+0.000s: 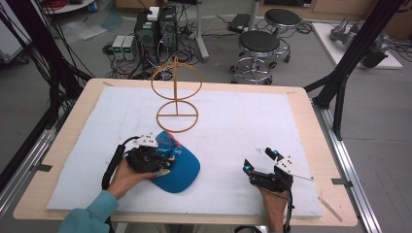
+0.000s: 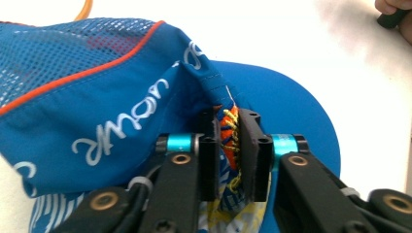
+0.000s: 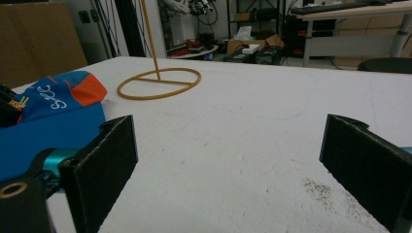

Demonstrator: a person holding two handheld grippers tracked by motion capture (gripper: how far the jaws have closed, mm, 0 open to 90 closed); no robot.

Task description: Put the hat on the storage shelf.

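Observation:
A blue cap [image 1: 182,170] with an orange-trimmed mesh back and white lettering lies on the white mat [image 1: 243,121] at the front left. My left gripper [image 1: 167,162] is on its near side. In the left gripper view the cap [image 2: 97,107] spreads out ahead, and the left gripper [image 2: 231,145] is shut on a fold of its fabric with orange and yellow stitching. My right gripper [image 1: 260,160] rests at the front right, apart from the cap. Its jaws stand wide open over bare mat in the right gripper view [image 3: 228,165], with the cap [image 3: 58,116] off to the left.
A thin wooden stand [image 1: 176,92] with a flat ring base and an upright ring stands on the mat behind the cap, also seen as the stand [image 3: 159,82] in the right gripper view. Beyond the table are two stools [image 1: 259,43] and computer boxes [image 1: 155,29] with cables.

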